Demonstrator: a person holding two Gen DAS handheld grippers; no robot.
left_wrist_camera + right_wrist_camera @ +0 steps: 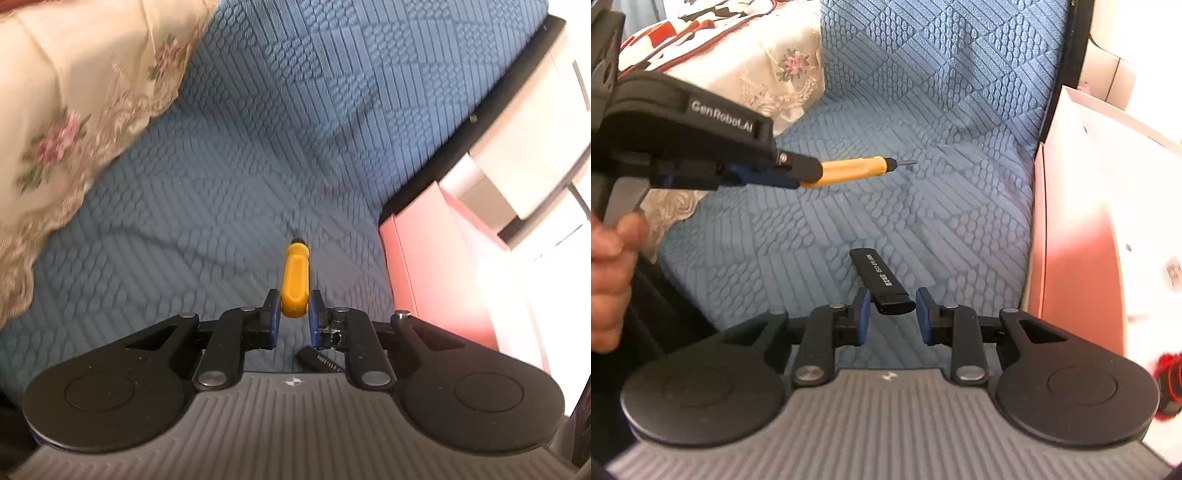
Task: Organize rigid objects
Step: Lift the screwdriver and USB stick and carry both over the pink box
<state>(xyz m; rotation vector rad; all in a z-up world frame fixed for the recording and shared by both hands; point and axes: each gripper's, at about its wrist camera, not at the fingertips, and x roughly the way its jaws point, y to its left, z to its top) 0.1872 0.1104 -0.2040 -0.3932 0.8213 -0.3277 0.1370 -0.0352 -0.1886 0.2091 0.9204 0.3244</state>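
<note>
Right wrist view, and the blue quilted bedspread [923, 110] fills most of the frame, its ribbed diamond pattern running from top to bottom. Down the right edge stands a pink box [1071, 258], bright with glare, and in the upper left a cream lace cloth [783, 74] with pink flowers lies bunched on the bedspread. In from the left comes the left gripper [809, 173], a person's hand [609, 273] wrapped around its grip at the left edge, and it's clenched on the butt of a yellow screwdriver [849, 170]; the handle's long axis runs nearly level across the picture, the dark tip aimed right and hanging above the fabric. At the lower centre the right gripper [892, 314] clamps the near end of a black stick [879, 277] with white lettering, which juts out ahead, angled toward the upper left. Over on the left wrist view, the same screwdriver [295, 280] sits squarely between the blue pads [273, 317], sticking straight up the frame and away from the camera, its tip at mid-picture over the bedspread [258, 110], with the lace cloth [74, 110] at upper left and the pink box [436, 273] to the right.
</note>
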